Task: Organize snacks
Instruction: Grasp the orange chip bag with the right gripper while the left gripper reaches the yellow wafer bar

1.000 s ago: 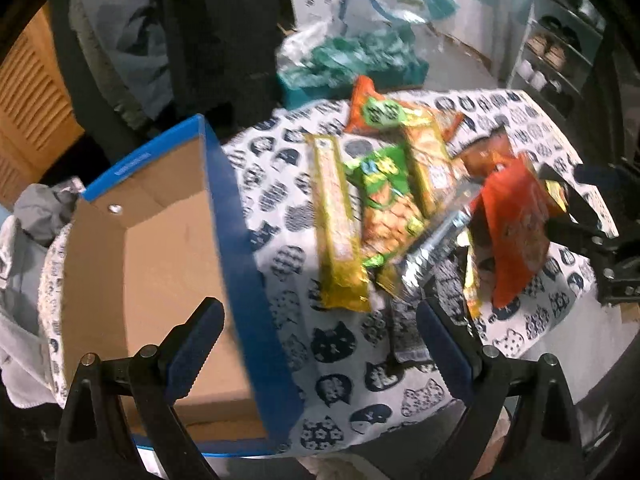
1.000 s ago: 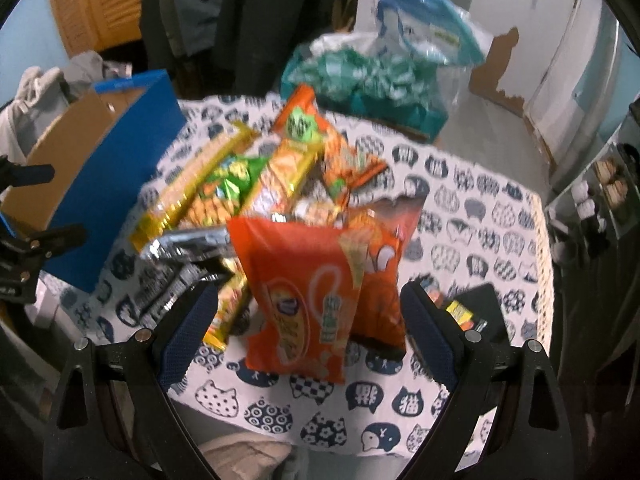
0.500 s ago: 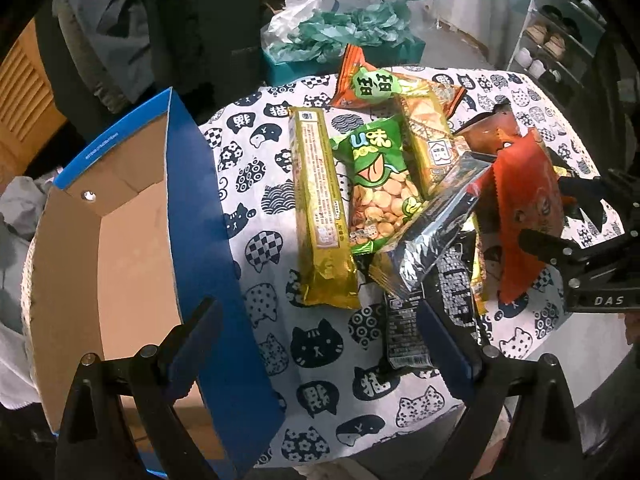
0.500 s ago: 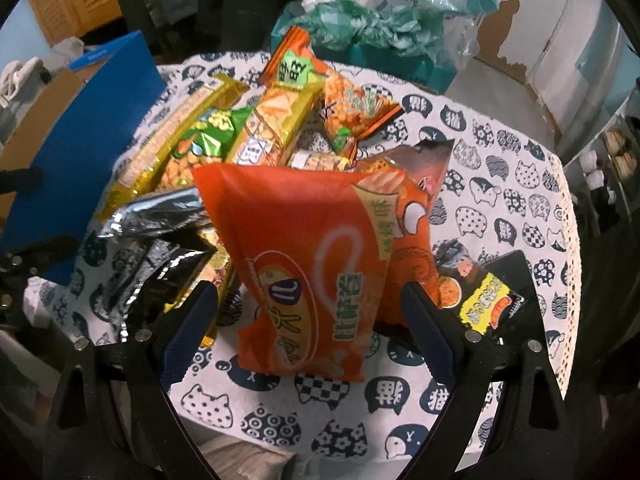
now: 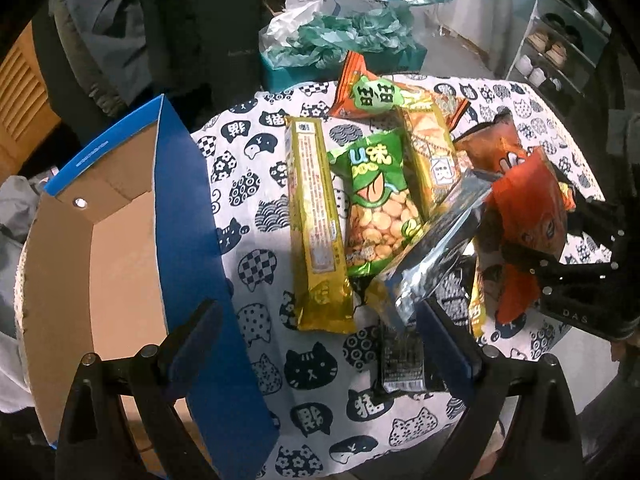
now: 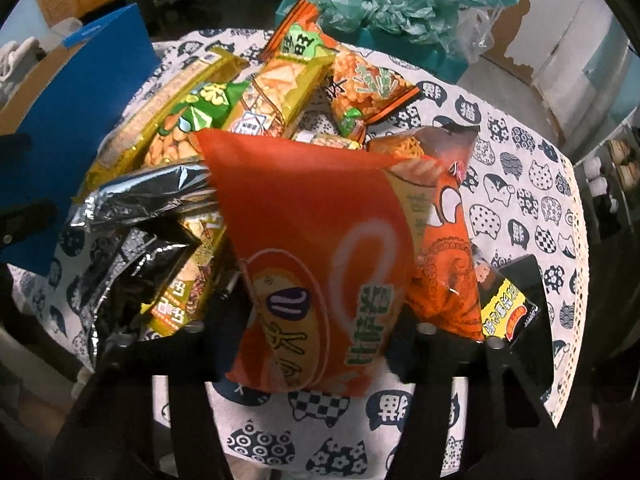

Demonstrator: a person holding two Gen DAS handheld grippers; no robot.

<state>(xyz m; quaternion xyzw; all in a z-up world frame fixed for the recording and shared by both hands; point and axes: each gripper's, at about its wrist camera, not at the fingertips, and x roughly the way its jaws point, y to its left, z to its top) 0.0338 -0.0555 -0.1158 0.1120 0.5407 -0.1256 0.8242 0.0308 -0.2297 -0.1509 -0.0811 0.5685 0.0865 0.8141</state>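
A pile of snack packets lies on a cat-print tablecloth (image 5: 256, 200). In the left wrist view I see a long gold packet (image 5: 318, 228), a green peanut bag (image 5: 376, 204), a silver packet (image 5: 436, 248) and an orange bag (image 5: 528, 208). My left gripper (image 5: 320, 344) is open and empty above the cloth, beside the open blue cardboard box (image 5: 188, 216). In the right wrist view the orange bag (image 6: 320, 248) fills the space between my right gripper's fingers (image 6: 316, 332), which have closed in on its lower part.
A teal box of crumpled green paper (image 5: 344, 46) stands at the table's far edge. A black and yellow packet (image 6: 508, 304) lies at the right by the orange octopus bag (image 6: 444, 264). The blue box also shows in the right wrist view (image 6: 76, 92).
Both grippers moved forward toward the pile. The right gripper's fingers went from wide open to closed in on the orange bag. The left gripper stayed open.
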